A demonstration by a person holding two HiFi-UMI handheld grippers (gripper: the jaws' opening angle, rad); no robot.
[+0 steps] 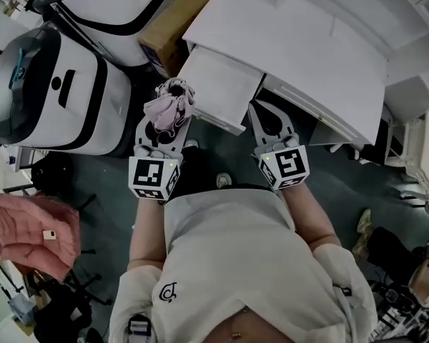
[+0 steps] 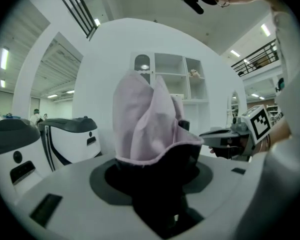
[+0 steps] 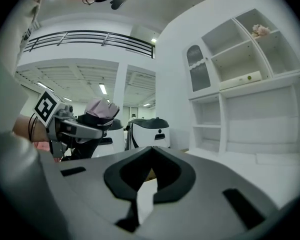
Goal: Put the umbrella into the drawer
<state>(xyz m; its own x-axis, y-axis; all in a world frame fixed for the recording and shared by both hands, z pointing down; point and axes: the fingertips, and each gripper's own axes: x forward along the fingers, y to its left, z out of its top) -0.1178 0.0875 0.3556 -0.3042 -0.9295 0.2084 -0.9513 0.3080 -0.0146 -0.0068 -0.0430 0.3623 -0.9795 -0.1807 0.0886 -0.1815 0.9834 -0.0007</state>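
Head view, white desk [image 1: 307, 56], open drawer [image 1: 218, 84]

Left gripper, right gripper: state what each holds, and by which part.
The left gripper grips the folded pink umbrella by its dark lower end, fabric bunched above the jaws. The right gripper holds nothing.

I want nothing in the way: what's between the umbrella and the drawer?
Nothing. The head view shows only a sliver of dark floor between the pink umbrella and the open drawer.
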